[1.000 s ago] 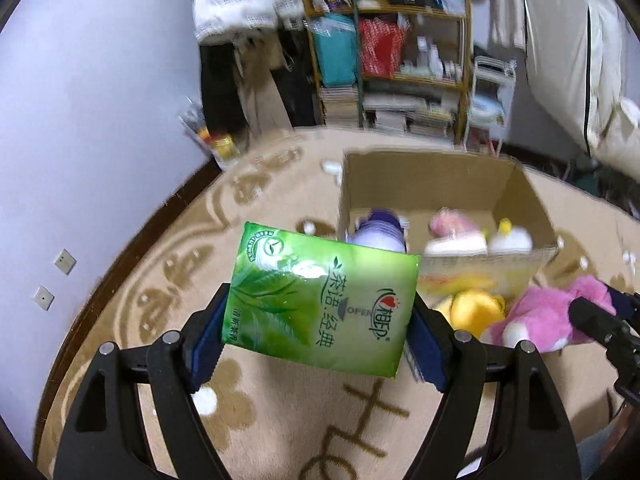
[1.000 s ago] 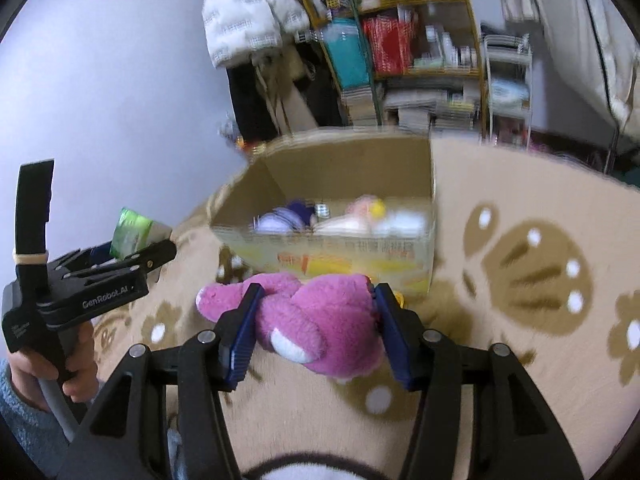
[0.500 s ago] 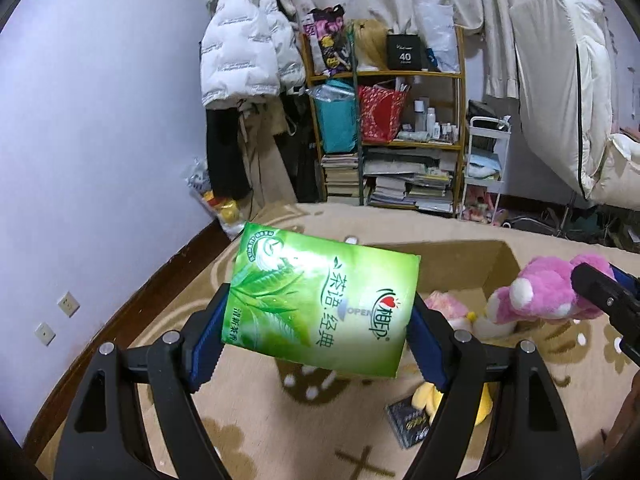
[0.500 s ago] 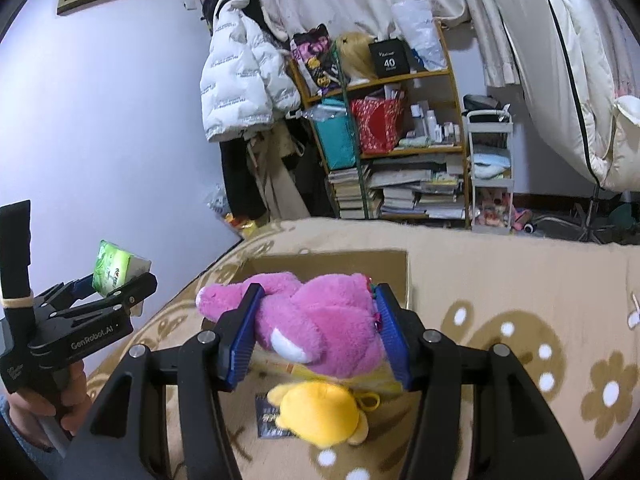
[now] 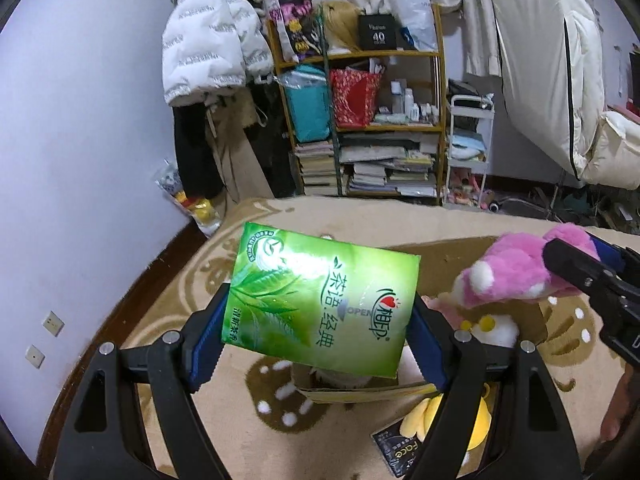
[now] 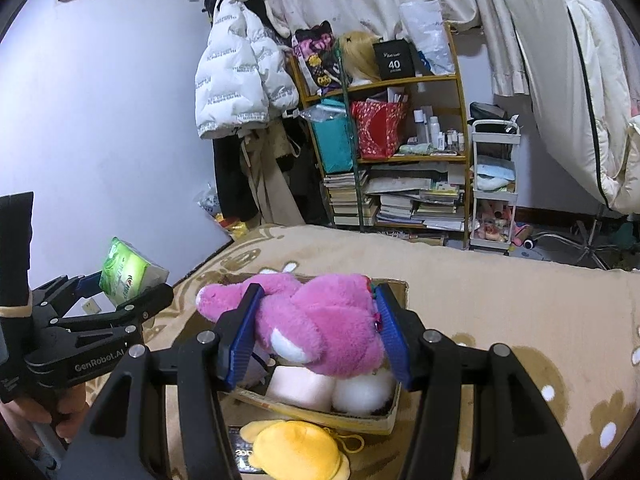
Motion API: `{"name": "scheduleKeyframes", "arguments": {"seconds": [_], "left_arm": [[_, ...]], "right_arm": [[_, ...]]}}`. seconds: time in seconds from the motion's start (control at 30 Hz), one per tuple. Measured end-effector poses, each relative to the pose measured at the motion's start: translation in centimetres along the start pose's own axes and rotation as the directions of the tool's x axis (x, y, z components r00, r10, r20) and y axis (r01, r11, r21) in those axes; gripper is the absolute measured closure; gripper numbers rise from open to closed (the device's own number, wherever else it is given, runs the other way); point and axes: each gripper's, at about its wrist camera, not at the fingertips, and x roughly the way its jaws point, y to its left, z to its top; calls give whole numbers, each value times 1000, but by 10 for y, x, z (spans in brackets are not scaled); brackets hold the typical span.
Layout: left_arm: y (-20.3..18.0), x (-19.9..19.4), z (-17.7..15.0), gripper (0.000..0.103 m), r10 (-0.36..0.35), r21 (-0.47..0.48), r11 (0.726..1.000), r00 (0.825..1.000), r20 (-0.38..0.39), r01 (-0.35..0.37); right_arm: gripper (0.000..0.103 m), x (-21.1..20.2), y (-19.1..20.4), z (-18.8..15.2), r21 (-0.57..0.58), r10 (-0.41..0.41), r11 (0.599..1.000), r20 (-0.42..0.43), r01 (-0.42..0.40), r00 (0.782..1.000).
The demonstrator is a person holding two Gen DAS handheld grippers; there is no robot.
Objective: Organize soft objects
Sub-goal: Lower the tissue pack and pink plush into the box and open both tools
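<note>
Carrying both soft items over the open brown cardboard box (image 6: 394,410).
L gripper (image 5: 316,332) clamped green plastic tissue pack (image 5: 320,300); R gripper (image 6: 316,344) clamped pink plush toy (image 6: 316,320), both above box. Next, IMO: lower, release inside.

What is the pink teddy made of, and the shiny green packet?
The pink plush toy looks like soft fuzzy fabric: its surface is fluffy and squashes between the pads. The green tissue packet seems to be thin glossy plastic film: light glares off its printed face.
</note>
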Motion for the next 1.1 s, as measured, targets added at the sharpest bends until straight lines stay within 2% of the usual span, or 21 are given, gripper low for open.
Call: {"name": "scheduleKeyframes", "arguments": {"seconds": [0.37,0.6,0.73,0.83,0.9,1.03,1.1], "left_arm": [[-20,40,-15,24,-60,13,998,991,-119,62],[-32,56,-24,24,-52,45,997,982,-180,61],[-33,57,-26,23,-38,57,997,982,-184,49],[-31,53,-25,12,-35,43,998,984,-174,43],[-27,49,-24,9,-37,27,999,986,-160,42],[-21,39,-24,9,-32,21,999,988,-152,36],[-18,33,-25,8,-29,17,999,987,-155,32]], "right_arm": [[43,34,-19,-14,29,18,999,-99,-16,995],[39,43,-21,-22,43,33,999,-135,-28,990],[39,42,-21,-22,43,36,999,-132,-30,991],[38,36,-21,-19,50,44,998,-115,-38,992],[29,32,-22,-17,56,43,998,-106,-37,993],[21,20,-22,-16,76,41,997,-104,-33,994],[7,13,-21,-15,81,40,996,-94,-32,995]]}}
